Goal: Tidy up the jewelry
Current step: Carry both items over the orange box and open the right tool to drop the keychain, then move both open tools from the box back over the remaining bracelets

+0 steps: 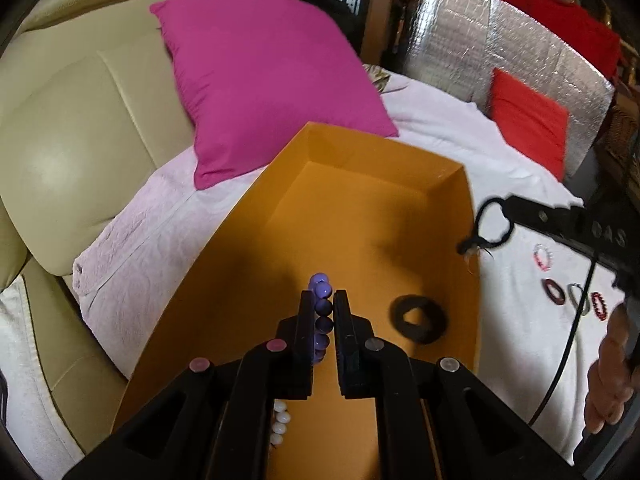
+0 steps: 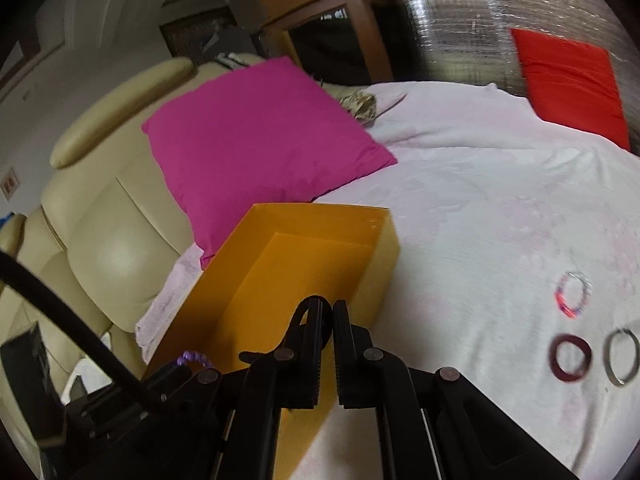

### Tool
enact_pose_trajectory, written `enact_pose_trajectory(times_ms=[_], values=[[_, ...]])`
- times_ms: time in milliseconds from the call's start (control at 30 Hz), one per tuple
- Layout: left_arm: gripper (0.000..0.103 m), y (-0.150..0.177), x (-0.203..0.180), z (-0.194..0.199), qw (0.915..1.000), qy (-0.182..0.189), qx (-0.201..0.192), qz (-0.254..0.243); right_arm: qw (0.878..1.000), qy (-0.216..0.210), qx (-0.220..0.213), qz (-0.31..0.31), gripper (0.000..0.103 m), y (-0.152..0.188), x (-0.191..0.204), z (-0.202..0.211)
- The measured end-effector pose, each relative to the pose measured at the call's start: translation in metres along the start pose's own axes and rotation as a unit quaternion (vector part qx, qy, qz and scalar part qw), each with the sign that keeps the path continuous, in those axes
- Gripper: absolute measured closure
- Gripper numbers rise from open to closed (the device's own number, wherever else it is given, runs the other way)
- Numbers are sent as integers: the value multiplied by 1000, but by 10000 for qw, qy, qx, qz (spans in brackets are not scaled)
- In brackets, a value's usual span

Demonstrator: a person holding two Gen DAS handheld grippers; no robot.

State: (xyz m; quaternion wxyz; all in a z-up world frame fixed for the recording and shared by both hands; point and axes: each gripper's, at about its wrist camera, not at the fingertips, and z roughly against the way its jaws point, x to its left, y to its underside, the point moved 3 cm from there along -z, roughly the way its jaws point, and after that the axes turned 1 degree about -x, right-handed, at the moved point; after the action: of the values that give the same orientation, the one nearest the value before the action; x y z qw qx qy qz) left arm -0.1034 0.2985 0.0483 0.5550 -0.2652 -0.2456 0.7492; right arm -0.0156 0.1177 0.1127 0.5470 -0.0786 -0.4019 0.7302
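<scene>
The landmark is the orange box [image 1: 360, 216], which sits open-topped on a bed covered by a pale sheet [image 1: 460, 148].

Left gripper [image 1: 322, 300]: clamped on a purple bead bracelet [image 1: 322, 308], whose beads stand in a vertical row between the two pads. The gripper and bracelet hang over the interior of the orange box, near its front part.

Right gripper [image 2: 328, 312]: jaws pressed together on a thin black cord loop [image 2: 308, 310]. In the left wrist view this same loop [image 1: 490, 222] hangs from the gripper tip just at the right-hand wall of the box, with a frayed knot at its lower end.

Inside the box: a black ring-shaped band [image 1: 420, 318] lies flat on the floor near the right wall. A string of white beads [image 1: 280, 420] shows at the near end, partly hidden by the left gripper body.

Outside the box, on the sheet well to its right: a pink and white bead bracelet [image 2: 572, 294], a dark red bangle [image 2: 570, 358], a grey metal bangle [image 2: 622, 356], and a red bead bracelet [image 1: 600, 306].

Beyond the box, touching its far left corner, lies a magenta pillow [image 1: 264, 80]. A red cushion [image 1: 528, 120] leans against a silver panel far to the right. A cream leather chair [image 1: 72, 140] stands left of the box.
</scene>
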Motion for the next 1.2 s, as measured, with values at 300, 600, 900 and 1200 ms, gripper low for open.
enact_pose_trajectory(times_ms=[300, 600, 900, 1200], values=[[67, 1, 15, 1, 9996, -271, -48, 18, 9998, -14, 177, -62, 95, -17, 7, -43], [31, -17, -8, 38, 9971, -525, -537, -149, 9991, 154, -143, -364, 94, -24, -41, 8], [19, -40, -96, 90, 9856, -645, -1243, -952, 9935, 654, -771, -529, 64, -6, -123, 113], [18, -54, -191, 101, 9732, -377, -1582, -1626, 9756, 1198, -1606, -900, 51, 23, -201, 196]])
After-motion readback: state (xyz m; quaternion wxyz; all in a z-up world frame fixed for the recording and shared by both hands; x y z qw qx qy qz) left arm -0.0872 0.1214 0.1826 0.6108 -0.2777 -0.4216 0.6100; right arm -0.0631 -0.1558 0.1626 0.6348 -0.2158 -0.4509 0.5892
